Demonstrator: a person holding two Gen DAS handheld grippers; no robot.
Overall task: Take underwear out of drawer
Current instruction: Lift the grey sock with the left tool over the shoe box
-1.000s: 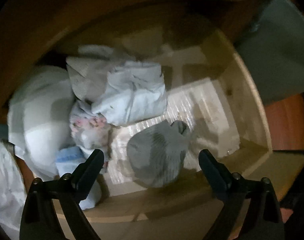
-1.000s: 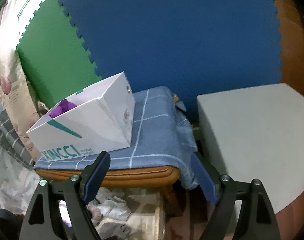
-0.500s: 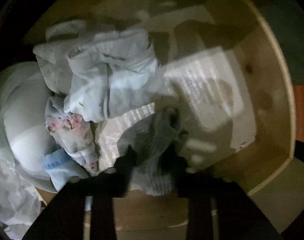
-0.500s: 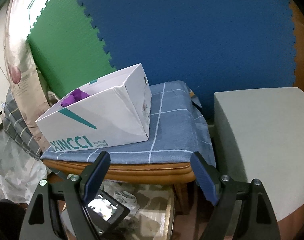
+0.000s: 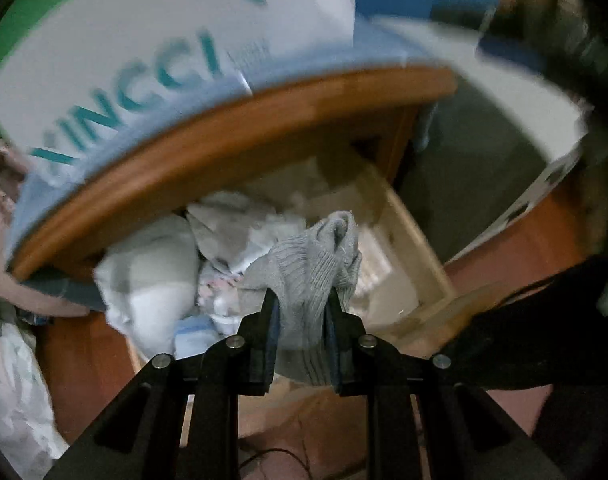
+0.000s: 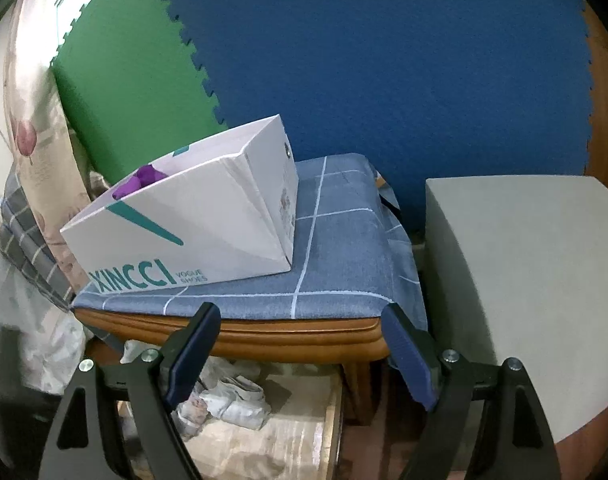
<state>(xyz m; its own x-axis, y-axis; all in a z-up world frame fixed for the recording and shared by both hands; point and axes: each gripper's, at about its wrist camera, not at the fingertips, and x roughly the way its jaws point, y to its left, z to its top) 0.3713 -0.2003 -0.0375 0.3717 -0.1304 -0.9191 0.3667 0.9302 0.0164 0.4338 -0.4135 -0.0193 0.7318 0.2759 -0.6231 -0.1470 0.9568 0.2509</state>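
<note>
A grey ribbed piece of underwear [image 5: 308, 264] hangs lifted above the open wooden drawer [image 5: 408, 236]. My left gripper [image 5: 301, 300] has its jaws closing, and the pads press on the garment from both sides. Below it, white and pale blue clothes [image 5: 156, 276] lie bunched in the drawer's left half. In the right wrist view, my right gripper [image 6: 301, 314] stands open with nothing between its fingers, in front of the cabinet top above the drawer [image 6: 332, 408]. Crumpled white clothes [image 6: 232, 398] show in the drawer there.
A white shoe box [image 6: 208, 220] with something purple inside sits on a blue checked cloth [image 6: 336, 248] over the wooden cabinet top [image 5: 224, 148]. A grey block [image 6: 524, 272] stands to the right. Blue and green foam mats [image 6: 364, 60] cover the wall behind.
My left gripper went from open above the grey underwear to shut on it, then rose with it out of the drawer. The right gripper stayed open and only shifted its view slightly.
</note>
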